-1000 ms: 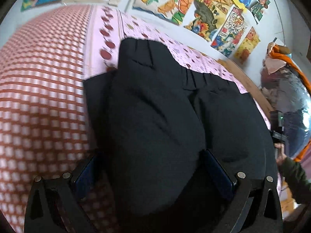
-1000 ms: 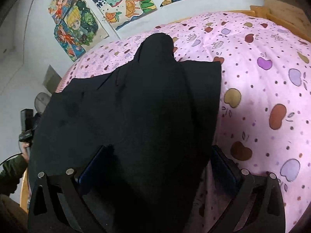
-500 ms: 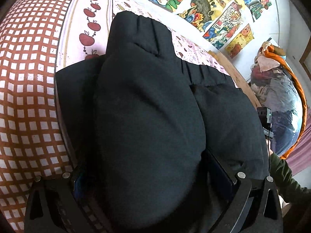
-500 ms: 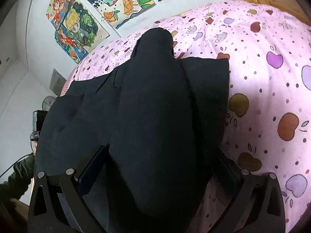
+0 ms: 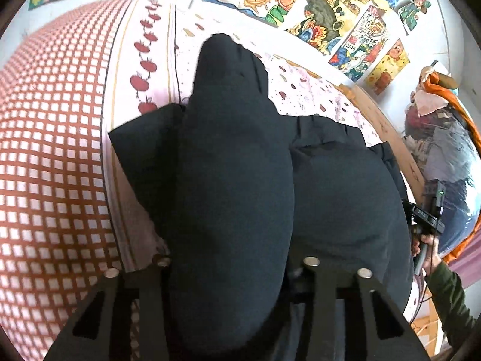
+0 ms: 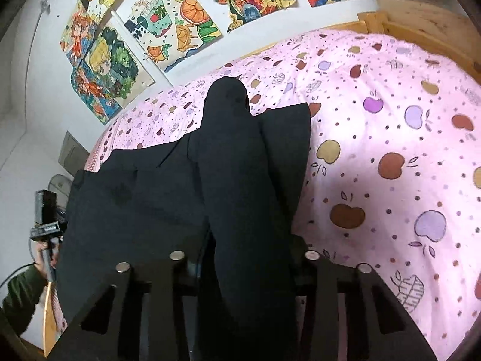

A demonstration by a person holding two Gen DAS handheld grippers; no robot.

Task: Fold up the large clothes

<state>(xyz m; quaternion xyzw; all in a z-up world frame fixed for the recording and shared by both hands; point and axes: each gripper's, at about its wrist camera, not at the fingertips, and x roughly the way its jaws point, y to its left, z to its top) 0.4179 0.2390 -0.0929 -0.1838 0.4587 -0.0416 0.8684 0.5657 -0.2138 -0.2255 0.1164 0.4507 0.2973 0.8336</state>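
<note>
A large black garment [image 5: 234, 165] lies spread on the bed, bunched into a raised ridge in front of each camera. My left gripper [image 5: 231, 258] is closing its jaws, and the fabric ridge fills the gap, pinched between them near the garment's left end. My right gripper [image 6: 246, 252] is closing as well, with a narrower fold of the black garment [image 6: 240, 180] squeezed between its jaws near the right edge. Cloth hides the fingertips in both views.
The bed has a pink fruit-print sheet [image 6: 390, 120] and a red checked blanket [image 5: 45, 150] on its left part. A wooden bed frame [image 5: 387, 132] runs along the wall of posters. A hand in a green sleeve holds a black device [image 5: 427, 219] beside a heap of bags [image 5: 445, 150].
Both grippers' jaws have come in from wide apart onto the black fabric. Both hands have lifted a little, raising the pinched ridges off the bed.
</note>
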